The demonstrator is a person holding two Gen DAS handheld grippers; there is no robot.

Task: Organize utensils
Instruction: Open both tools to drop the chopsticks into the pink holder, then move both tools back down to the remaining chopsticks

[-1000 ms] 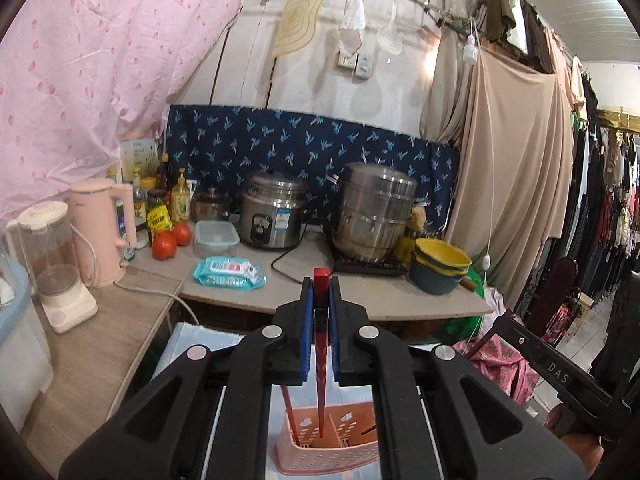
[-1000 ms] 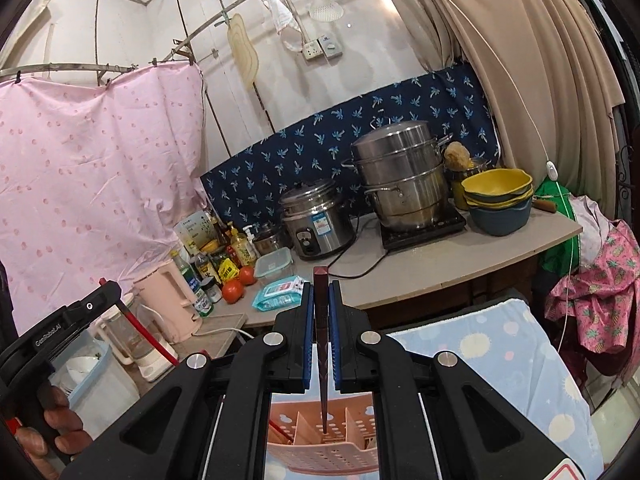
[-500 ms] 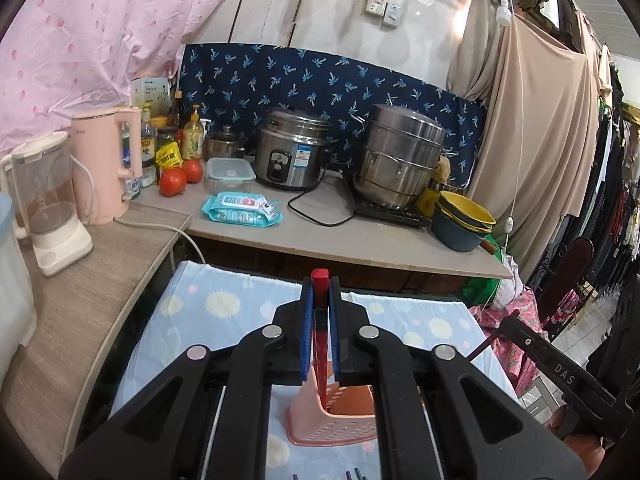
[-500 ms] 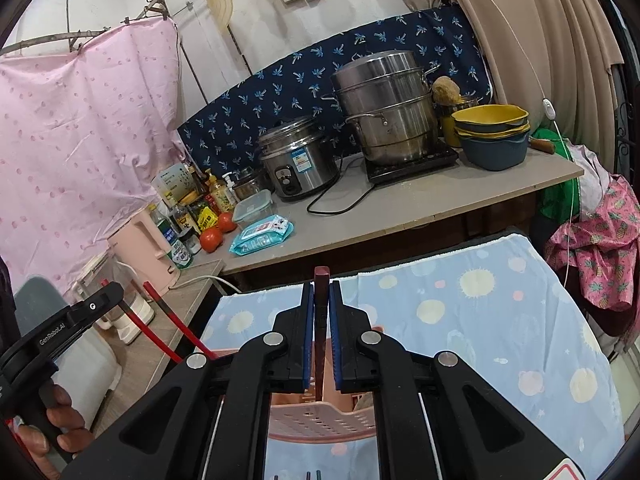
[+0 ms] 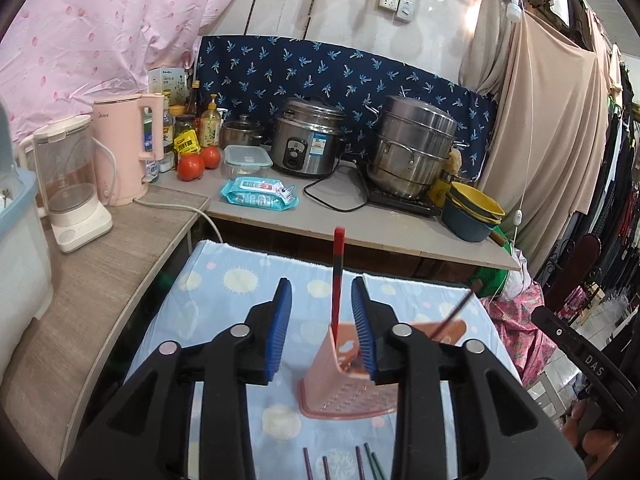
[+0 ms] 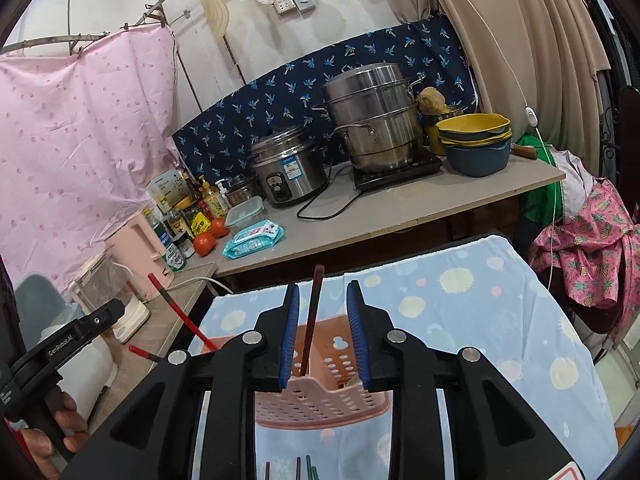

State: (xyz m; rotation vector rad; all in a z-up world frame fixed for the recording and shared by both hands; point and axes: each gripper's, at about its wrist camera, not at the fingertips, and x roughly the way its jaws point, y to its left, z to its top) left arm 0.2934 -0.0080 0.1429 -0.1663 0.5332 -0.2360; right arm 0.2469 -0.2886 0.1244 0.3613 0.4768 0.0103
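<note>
A pink perforated utensil basket (image 5: 344, 384) stands on the blue spotted cloth (image 5: 224, 320); it also shows in the right wrist view (image 6: 320, 396). My left gripper (image 5: 322, 320) is open above it, and a red chopstick (image 5: 337, 276) stands loose in the basket between the jaws. My right gripper (image 6: 322, 328) is open, and a dark brown chopstick (image 6: 312, 316) stands in the basket between its jaws. Two red chopsticks (image 6: 180, 312) lean in the basket's left side. Several dark chopsticks (image 5: 340, 464) lie on the cloth near the front edge.
A counter (image 5: 340, 220) behind the cloth holds a rice cooker (image 5: 306, 144), a steel steamer pot (image 5: 412, 148), stacked bowls (image 5: 472, 212), a wipes pack (image 5: 260, 196) and tomatoes (image 5: 192, 166). A kettle (image 5: 124, 152) and blender (image 5: 72, 184) stand on the left shelf.
Both grippers opened and let go of their chopsticks, which now stand in the basket. Both grippers have tilted down and drawn back over the cloth.
</note>
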